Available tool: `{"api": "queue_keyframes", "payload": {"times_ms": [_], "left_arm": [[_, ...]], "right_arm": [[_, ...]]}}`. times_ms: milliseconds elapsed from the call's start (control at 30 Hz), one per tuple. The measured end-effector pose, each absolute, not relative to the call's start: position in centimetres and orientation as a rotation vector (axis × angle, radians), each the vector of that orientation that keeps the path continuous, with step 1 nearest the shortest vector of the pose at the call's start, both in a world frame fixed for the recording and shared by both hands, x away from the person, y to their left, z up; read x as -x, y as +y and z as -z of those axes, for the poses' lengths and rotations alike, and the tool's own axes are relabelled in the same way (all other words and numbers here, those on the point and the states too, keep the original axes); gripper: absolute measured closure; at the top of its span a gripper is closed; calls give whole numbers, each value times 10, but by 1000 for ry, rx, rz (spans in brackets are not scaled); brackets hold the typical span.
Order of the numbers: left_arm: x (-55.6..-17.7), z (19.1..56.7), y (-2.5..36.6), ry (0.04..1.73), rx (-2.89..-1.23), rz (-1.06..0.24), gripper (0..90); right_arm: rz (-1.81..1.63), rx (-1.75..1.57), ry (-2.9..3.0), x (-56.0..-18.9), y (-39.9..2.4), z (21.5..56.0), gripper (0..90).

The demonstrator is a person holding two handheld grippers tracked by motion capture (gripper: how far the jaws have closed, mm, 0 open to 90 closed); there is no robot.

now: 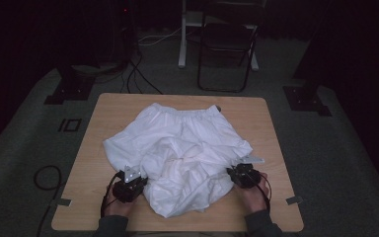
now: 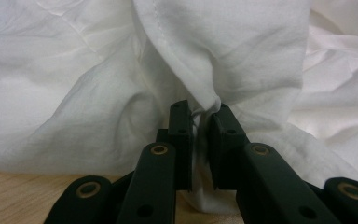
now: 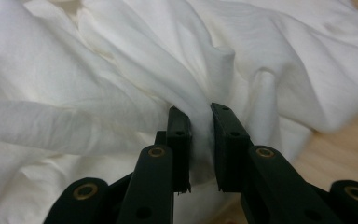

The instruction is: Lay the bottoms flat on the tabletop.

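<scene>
A white garment (image 1: pixel 182 148) with a gathered waistband lies crumpled across the middle of the wooden table (image 1: pixel 256 113). My left gripper (image 1: pixel 137 178) sits at its near left side, shut on a bunched fold of the cloth (image 2: pixel 205 105). At the near right side my right gripper (image 1: pixel 233 171) is shut on another fold of the white fabric (image 3: pixel 200 116), which fills the narrow gap between its pads. A hand holds each gripper from the table's front edge.
A dark folding chair (image 1: pixel 227 44) and a white stand leg (image 1: pixel 182 34) are on the floor beyond the table. Cables (image 1: pixel 138 74) run over the carpet at the back left, and another cable loop (image 1: pixel 47 175) lies left of the table.
</scene>
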State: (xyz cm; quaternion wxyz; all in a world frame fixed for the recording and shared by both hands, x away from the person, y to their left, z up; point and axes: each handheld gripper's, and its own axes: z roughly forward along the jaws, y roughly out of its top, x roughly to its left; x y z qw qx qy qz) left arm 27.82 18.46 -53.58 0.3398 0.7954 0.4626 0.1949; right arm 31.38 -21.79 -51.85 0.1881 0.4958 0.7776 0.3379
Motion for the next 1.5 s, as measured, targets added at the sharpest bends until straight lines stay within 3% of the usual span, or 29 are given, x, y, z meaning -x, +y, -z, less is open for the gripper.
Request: {"api": "queue_keyframes", "payload": {"times_ms": [500, 667, 800, 1033, 1267, 1500], "left_arm": [[-278, 535, 184, 1208, -2061, -505, 776], [-275, 525, 188, 1201, -2024, -488, 644], [-273, 515, 192, 1189, -1995, -502, 566], [-277, 498, 195, 1174, -1947, -542, 497], [-293, 481, 181, 1120, -1948, -567, 461], [-318, 490, 156, 1102, -2004, -546, 431]], "right_arm": [[-913, -1564, 2071, -258, -282, 521, 785], [-997, -1470, 2043, -256, -275, 501, 619], [-1053, -1371, 2038, -263, -257, 479, 554], [-1101, -1270, 2078, -287, -222, 465, 526], [-1049, -1252, 2147, -321, -186, 476, 494], [-896, -1282, 2220, -351, -166, 501, 403]]}}
